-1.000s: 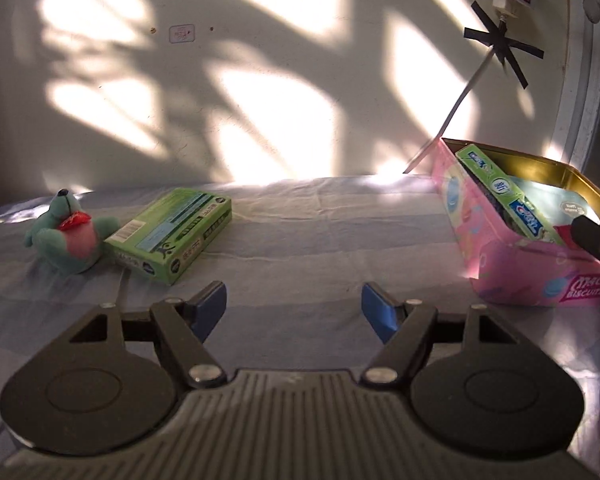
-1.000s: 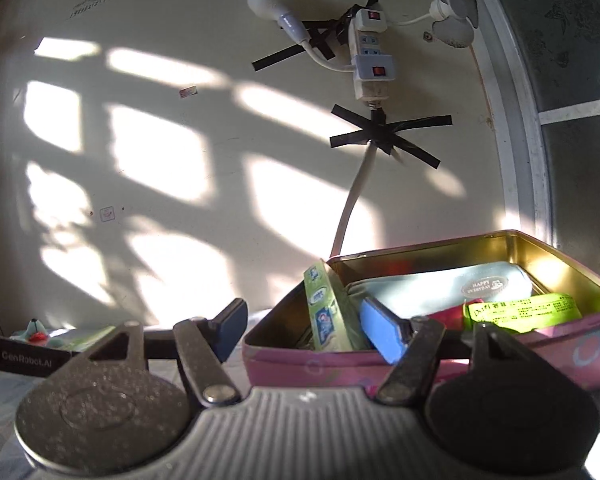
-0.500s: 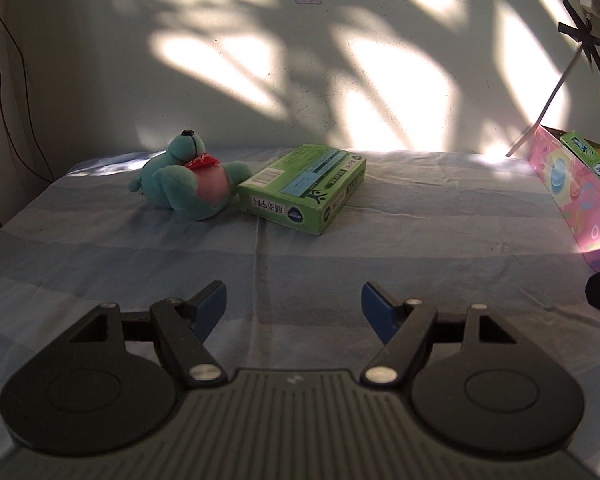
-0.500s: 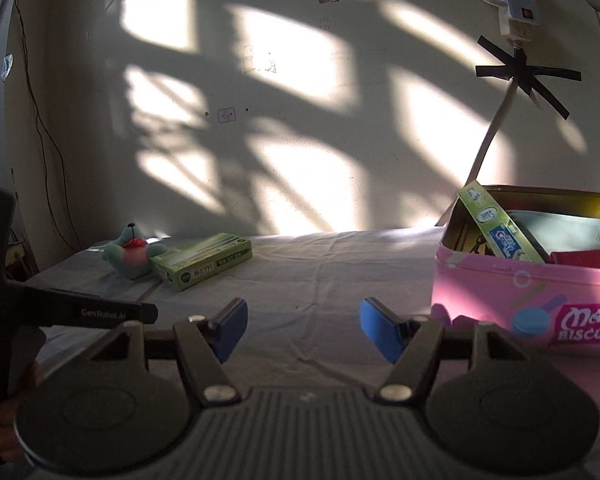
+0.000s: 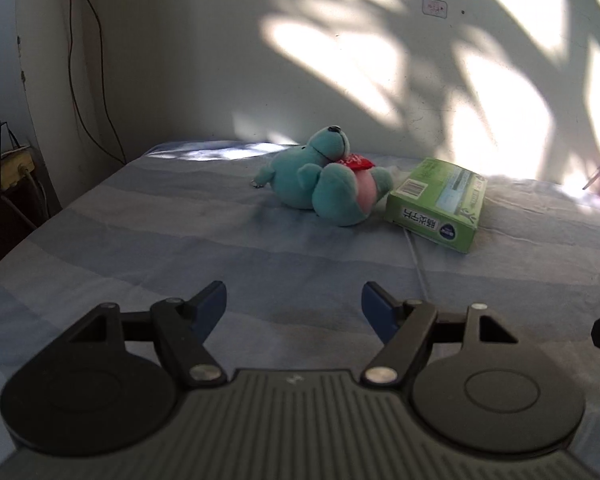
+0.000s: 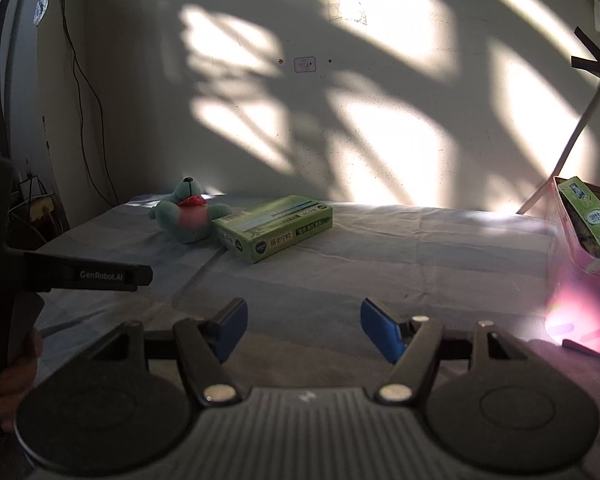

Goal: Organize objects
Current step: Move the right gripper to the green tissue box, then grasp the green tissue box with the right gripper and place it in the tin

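Teal plush toy [image 5: 324,182] lies on its back on your blue striped bedsheet [image 5: 180,240], and everything else places off it. Just to its right, touching or nearly touching its side, the green box [image 5: 438,204] lies flat. Well to the right of the plush, at the sheet's edge, the pink tin [image 6: 584,264] holds a toothpaste carton [image 6: 592,216] standing on end against its near wall. Your left gripper [image 5: 292,306] hovers short of the plush, blue pads spread wide with nothing between them. Your right gripper [image 6: 302,326] sits further back and right of the plush, likewise released and empty above the sheet.
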{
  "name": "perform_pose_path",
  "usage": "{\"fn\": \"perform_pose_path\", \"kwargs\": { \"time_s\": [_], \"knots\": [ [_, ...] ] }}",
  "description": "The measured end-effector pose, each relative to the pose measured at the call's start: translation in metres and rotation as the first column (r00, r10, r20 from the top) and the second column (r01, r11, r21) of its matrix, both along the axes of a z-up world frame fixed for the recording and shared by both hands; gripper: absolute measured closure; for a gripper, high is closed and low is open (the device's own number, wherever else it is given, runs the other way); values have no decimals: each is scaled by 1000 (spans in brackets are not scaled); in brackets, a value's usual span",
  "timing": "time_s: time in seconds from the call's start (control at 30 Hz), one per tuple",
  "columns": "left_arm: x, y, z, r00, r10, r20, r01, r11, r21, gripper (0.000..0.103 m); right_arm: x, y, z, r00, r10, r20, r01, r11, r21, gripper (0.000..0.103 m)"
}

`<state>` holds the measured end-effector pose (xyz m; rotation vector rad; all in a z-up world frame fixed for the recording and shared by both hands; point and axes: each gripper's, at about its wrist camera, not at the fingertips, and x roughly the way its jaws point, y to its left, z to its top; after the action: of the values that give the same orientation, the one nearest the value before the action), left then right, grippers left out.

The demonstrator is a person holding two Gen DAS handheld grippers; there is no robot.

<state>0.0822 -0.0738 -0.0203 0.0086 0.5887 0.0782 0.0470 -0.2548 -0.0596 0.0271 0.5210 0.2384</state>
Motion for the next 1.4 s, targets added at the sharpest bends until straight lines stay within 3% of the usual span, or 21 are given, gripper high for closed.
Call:
{"fn": "perform_pose_path", "kwargs": {
  "time_s": [0.2, 0.37, 0.5, 0.57, 0.6, 0.7, 0.8, 1.0, 1.13, 1.2, 1.23, 1.33, 1.4],
  "knots": [
    [3, 38, -5, 998, 61, -36, -66, 980, -188, 27, 55, 26, 5, 998, 2, -59, 0, 999, 37, 37],
    [2, 39, -4, 999, 42, -28, -47, 974, -220, 27, 127, 50, 12, 990, -67, -123, 79, 992, 99, 31],
    [4, 38, -4, 999, 22, -30, -28, 973, -230, 27, 200, 63, 12, 958, -159, -237, 193, 973, 127, 24],
    [4, 41, -5, 999, 19, -36, -27, 969, -245, 27, 227, 70, 5, 931, -212, -298, 249, 964, 94, 17],
    [5, 43, -5, 999, 19, -39, -29, 967, -254, 27, 233, 74, 3, 925, -248, -289, 278, 958, 68, 9],
    [7, 48, -6, 999, 19, -43, -30, 959, -283, 27, 239, 90, -3, 925, -269, -267, 268, 963, -39, 6],
    [6, 48, -5, 999, 13, -44, -25, 957, -290, 27, 224, 99, -8, 953, -221, -206, 195, 971, -139, 12],
    [3, 46, -4, 999, -27, -31, 17, 951, -308, 27, 160, 81, 1, 980, -85, -182, 54, 984, -170, 34],
    [-1, 38, -3, 990, -142, -6, 131, 929, -346, 27, 90, 66, -1, 989, 2, -149, -35, 975, -218, 33],
    [-3, 28, -4, 973, -232, -2, 215, 904, -370, 27, 66, 50, -8, 968, 53, -246, -87, 988, -130, 38],
    [-4, 22, -4, 964, -265, 1, 246, 896, -369, 27, 50, 38, -12, 968, 62, -243, -84, 993, -80, 37],
    [-5, 9, 3, 952, -306, 15, 289, 877, -384, 27, 6, 17, -2, 993, 73, -97, -82, 992, -94, 31],
    [2, 4, 7, 946, -323, -2, 289, 848, -443, 27, 3, 9, 6, 998, 60, -34, -63, 994, -87, 17]
  ]
}}
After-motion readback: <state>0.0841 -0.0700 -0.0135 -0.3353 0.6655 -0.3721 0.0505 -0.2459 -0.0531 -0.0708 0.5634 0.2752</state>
